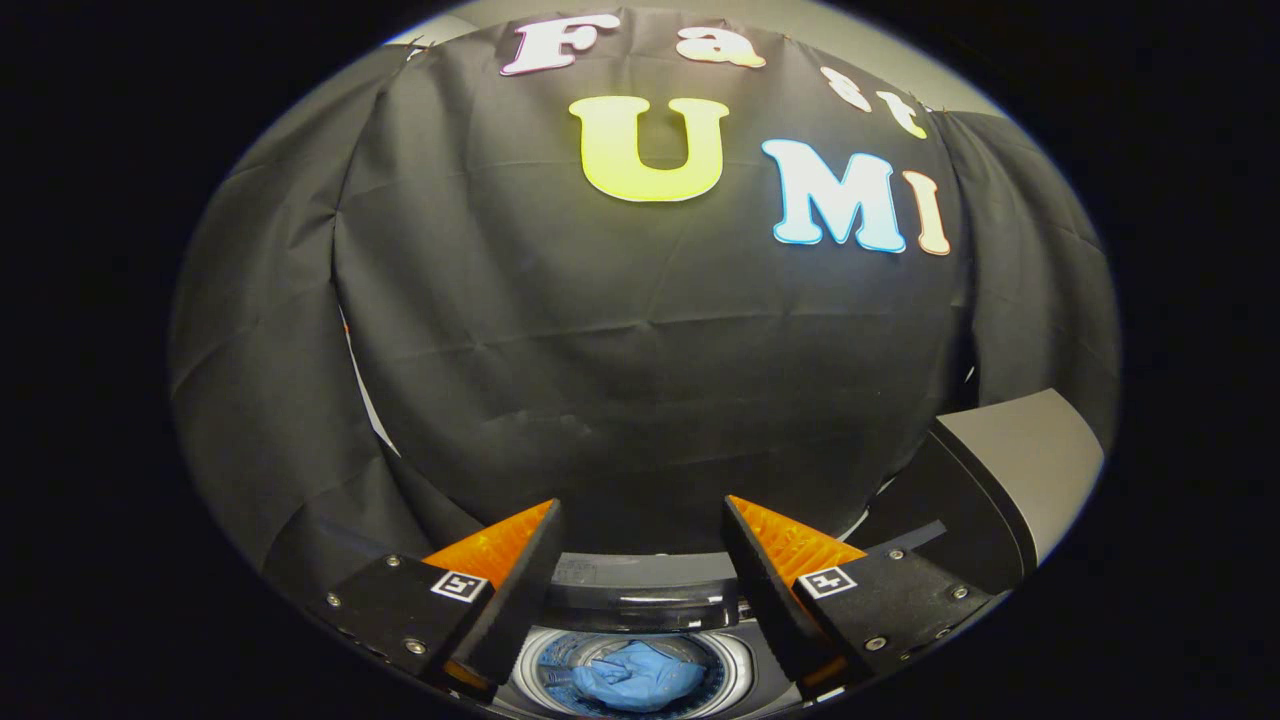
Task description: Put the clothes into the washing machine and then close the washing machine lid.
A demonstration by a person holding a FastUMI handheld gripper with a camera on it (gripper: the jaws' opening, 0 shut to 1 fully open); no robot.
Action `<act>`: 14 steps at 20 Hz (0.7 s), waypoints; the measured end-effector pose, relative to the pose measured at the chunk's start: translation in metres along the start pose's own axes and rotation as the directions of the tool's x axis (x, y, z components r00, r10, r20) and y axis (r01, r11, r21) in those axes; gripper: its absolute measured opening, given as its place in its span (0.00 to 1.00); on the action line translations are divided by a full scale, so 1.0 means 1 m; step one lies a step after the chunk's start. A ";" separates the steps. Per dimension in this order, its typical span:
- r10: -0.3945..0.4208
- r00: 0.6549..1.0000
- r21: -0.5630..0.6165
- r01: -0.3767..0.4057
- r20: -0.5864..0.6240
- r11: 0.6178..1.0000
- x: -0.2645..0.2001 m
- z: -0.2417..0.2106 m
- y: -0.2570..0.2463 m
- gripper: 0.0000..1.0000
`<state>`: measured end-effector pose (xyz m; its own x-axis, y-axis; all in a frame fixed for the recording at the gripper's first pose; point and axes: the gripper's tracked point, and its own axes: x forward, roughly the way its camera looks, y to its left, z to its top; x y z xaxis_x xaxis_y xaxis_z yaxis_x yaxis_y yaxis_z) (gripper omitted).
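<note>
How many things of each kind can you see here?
Washing machine: 1
Blue clothes bundled in its drum: 1
Raised lid, up on the right: 1
Gripper, fingers apart with nothing between them: 1
Total: 4

Crumpled blue clothes (636, 676) lie inside the open washing machine (640, 585) drum.
</note>
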<state>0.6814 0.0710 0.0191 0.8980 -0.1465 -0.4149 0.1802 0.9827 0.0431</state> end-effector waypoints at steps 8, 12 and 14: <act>-0.002 1.000 0.006 0.002 -0.005 1.000 -0.001 -0.001 0.000 0.97; -0.003 1.000 0.006 0.003 -0.008 1.000 0.000 -0.001 0.000 0.97; -0.003 1.000 0.004 0.003 -0.008 1.000 0.000 -0.001 0.000 0.97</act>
<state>0.6806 0.0709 0.0183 0.8942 -0.1489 -0.4221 0.1851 0.9817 0.0458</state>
